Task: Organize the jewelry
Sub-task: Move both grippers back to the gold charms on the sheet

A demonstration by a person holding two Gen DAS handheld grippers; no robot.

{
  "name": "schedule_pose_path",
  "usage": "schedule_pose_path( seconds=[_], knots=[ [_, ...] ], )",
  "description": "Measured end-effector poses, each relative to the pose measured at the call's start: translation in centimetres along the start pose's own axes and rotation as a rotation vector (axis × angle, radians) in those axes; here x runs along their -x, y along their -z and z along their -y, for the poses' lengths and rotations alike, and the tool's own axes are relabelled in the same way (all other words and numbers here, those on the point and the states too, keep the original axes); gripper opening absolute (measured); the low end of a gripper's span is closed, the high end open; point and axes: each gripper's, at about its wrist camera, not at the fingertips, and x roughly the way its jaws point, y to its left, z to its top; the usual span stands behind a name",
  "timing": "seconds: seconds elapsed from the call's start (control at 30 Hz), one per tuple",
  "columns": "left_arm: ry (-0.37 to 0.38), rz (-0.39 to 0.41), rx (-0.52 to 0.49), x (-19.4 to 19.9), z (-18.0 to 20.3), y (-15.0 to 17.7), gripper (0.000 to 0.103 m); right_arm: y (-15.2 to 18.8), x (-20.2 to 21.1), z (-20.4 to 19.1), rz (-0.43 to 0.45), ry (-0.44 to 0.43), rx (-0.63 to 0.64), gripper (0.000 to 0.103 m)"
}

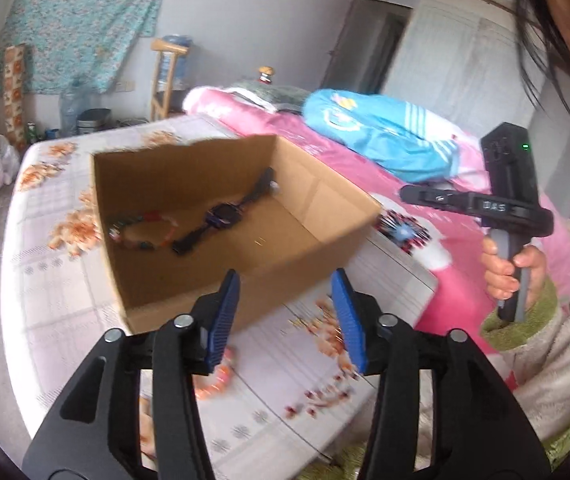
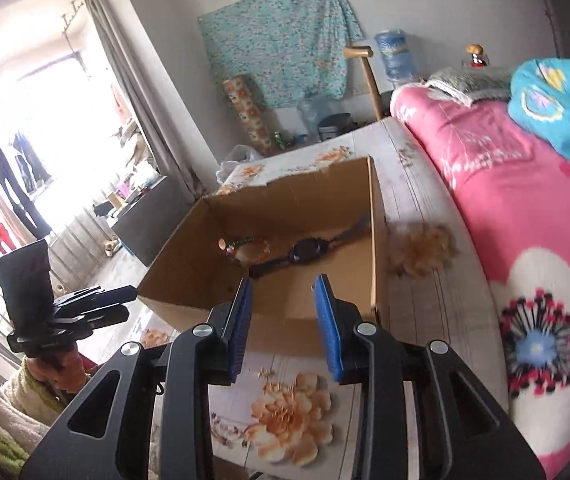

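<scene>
Your left tool (image 1: pixel 287 320) and right tool (image 2: pixel 287 328) are spread and empty, watch (image 1: pixel 221 216) and bracelet (image 1: pixel 141 232) already boxed (image 1: pixel 325 196), nothing obvious left on the bench (image 1: pixel 65 272).

Matt brown cardboard box (image 1: pixel 189 280), top edge torn rough. Glossy flower-printed covering on the desk (image 2: pixel 293 412). Fleecy pink blanket (image 2: pixel 505 216) at right. Matt black plastic left gripper (image 1: pixel 287 320), ribbed blue pads (image 1: pixel 225 320), shiny metal pins.
</scene>
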Motion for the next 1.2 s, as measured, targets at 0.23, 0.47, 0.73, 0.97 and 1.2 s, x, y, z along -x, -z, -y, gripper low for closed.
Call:
schedule_pose_path(
  seconds=[0.23, 0.47, 0.73, 0.97, 1.2],
  knots=[
    [0.07, -0.188, -0.024, -7.3, 3.9, 3.9, 0.049, 6.1, -3.5, 2.6, -0.145, 0.073, -0.154, 0.031],
    [0.049, -0.287, -0.143, -13.1, 7.6, 5.6, 0.034, 8.1, -5.4, 3.1, -0.173, 0.162, -0.111, 0.031],
    [-0.049, -0.32, -0.299, -15.6, 9.0, 5.5, 0.024, 8.5, -6.3, 4.0, -0.175, 0.105, -0.119, 0.031],
    [-0.03, -0.34, -0.361, -15.8, 8.4, 5.3, 0.015, 8.8, -6.2, 4.4, -0.166, 0.07, -0.135, 0.031],
    [-0.025, -0.334, -0.42, -15.7, 8.7, 5.5, 0.015, 9.1, -6.2, 4.7, -0.158, 0.055, -0.165, 0.031]
  ],
)
